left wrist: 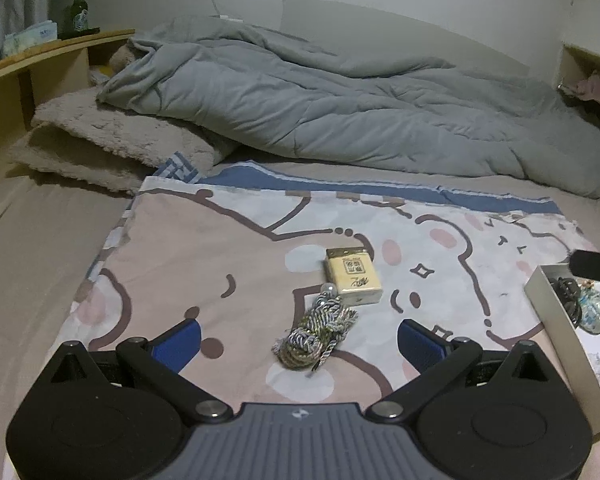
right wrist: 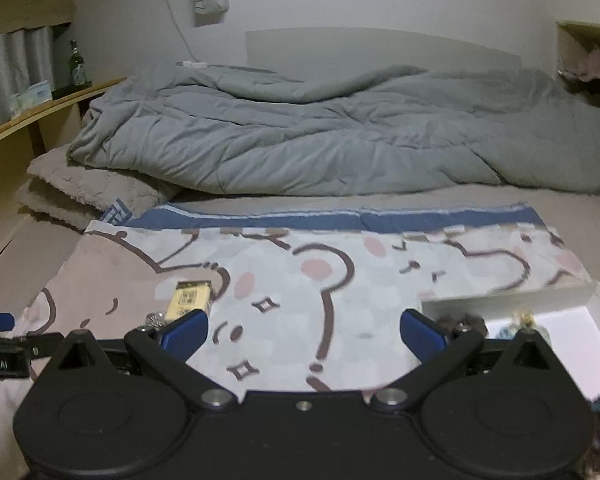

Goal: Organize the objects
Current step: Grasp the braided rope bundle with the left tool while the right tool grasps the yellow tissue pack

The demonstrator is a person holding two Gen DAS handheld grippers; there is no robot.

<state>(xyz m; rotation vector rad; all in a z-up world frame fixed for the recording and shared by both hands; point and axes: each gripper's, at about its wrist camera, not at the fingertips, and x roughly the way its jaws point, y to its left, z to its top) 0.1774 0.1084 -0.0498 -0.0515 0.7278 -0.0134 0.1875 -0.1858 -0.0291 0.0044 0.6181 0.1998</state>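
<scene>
Lying at the right edge of the left wrist view, a shallow white box (left wrist: pixel 556 320) sits on the cartoon-print cloth (left wrist: pixel 220 264) with its long wall toward the centre; inside it show a dark beaded piece (left wrist: pixel 568 292) and a pale blue-green ornament (left wrist: pixel 594 312) just beside it, touching or nearly so; what else the box holds at the lower right is too blurred to name; the same box (right wrist: pixel 512 306) appears right of centre in the right wrist view, its contents mostly hidden behind that tool's finger. At the middle of the left wrist view a coiled braided cord (left wrist: pixel 316 332) rests on the cloth, its upper end touching a small cream-coloured pack (left wrist: pixel 352 276) just above it; both lie outside the box, well to its left. The left gripper (left wrist: pixel 300 338) has its blue-padded fingers wide apart, the cord lying between them, nothing held; the right gripper (right wrist: pixel 304 330) is likewise spread wide and empty, over bare cloth, with the pack (right wrist: pixel 190 300) at its left finger. Across the upper half of both views a grey quilt (left wrist: pixel 320 108) is heaped on the bed; at the upper left a green bottle (left wrist: pixel 76 10) stands on a wooden shelf (left wrist: pixel 40 52).
</scene>
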